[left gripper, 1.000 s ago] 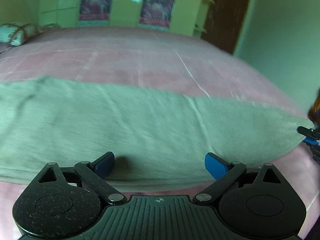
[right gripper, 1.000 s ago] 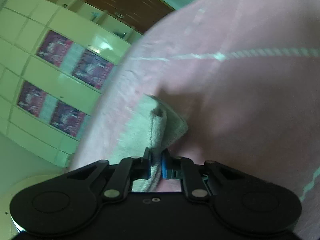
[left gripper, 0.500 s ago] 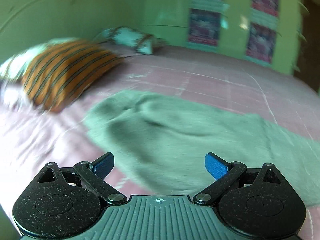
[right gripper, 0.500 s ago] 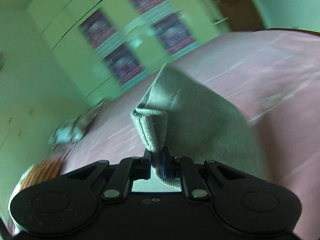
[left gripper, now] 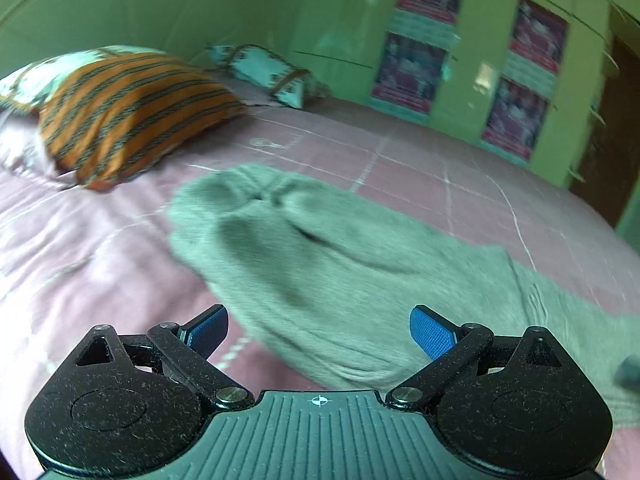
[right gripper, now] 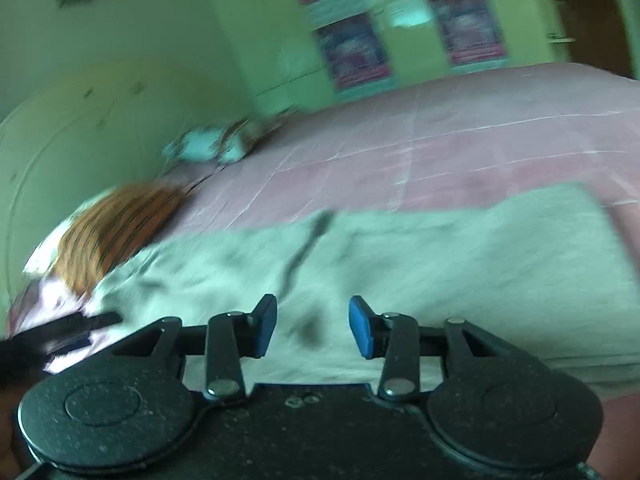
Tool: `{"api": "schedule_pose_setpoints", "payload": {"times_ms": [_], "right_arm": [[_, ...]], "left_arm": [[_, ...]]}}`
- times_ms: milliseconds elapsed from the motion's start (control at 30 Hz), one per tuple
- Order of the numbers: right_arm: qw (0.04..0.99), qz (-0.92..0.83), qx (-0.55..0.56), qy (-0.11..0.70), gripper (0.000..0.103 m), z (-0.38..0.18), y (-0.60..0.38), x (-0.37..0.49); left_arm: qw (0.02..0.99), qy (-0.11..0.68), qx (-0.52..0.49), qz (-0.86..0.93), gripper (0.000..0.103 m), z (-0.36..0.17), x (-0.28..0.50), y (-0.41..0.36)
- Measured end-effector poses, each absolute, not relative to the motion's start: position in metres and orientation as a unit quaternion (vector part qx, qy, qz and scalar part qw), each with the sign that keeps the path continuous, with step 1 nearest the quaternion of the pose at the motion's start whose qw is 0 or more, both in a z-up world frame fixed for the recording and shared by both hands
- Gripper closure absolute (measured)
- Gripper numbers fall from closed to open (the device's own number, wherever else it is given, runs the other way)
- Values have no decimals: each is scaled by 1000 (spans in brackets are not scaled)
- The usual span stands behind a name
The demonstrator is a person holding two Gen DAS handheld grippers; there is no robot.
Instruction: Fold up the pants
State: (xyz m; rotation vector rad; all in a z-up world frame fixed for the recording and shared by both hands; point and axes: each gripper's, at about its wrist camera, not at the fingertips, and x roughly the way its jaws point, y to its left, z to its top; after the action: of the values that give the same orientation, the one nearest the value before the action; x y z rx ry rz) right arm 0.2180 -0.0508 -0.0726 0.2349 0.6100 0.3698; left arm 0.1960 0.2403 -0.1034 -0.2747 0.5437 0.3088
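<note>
- Left gripper [left gripper: 319, 332]: fingers spread wide, empty, above the pants' [left gripper: 340, 272] near edge.
- Pants lie flat along the bed's [left gripper: 100, 240] near side, one end toward the pillow [left gripper: 128, 112].
- Right gripper [right gripper: 312, 327]: parted, empty, over the cloth.
- Best: pinch matching corners and lift evenly.

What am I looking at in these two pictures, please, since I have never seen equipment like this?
No robot here: a person holds a two-finger gripper in each hand, each with a fisheye camera looking along its fingers. One picture is from the left gripper, the other from the right gripper. The black shapes with blue pads are the fingers. Both are open and hold nothing. Below them grey-green pants lie spread on a pink bedsheet. An orange striped pillow and a pale patterned pillow sit near the green wall.
</note>
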Motion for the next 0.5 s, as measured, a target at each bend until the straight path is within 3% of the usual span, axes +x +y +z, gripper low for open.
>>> {"api": "schedule_pose_setpoints", "payload": {"times_ms": [67, 167, 267, 400, 500], "right_arm": [[910, 181, 92, 361, 77, -91, -57, 231], [919, 183, 135, 323, 85, -67, -82, 225], [944, 127, 131, 273, 102, -45, -120, 218], [952, 66, 116, 274, 103, -45, -164, 225], [932, 39, 86, 349, 103, -67, -175, 246]], "left_arm": [[945, 269, -122, 144, 6, -100, 198, 230], [953, 260, -113, 109, 6, -92, 199, 208], [956, 267, -105, 62, 6, -88, 215, 168], [957, 278, -81, 11, 6, -89, 248, 110], [935, 352, -31, 10, 4, -112, 281, 75]]}}
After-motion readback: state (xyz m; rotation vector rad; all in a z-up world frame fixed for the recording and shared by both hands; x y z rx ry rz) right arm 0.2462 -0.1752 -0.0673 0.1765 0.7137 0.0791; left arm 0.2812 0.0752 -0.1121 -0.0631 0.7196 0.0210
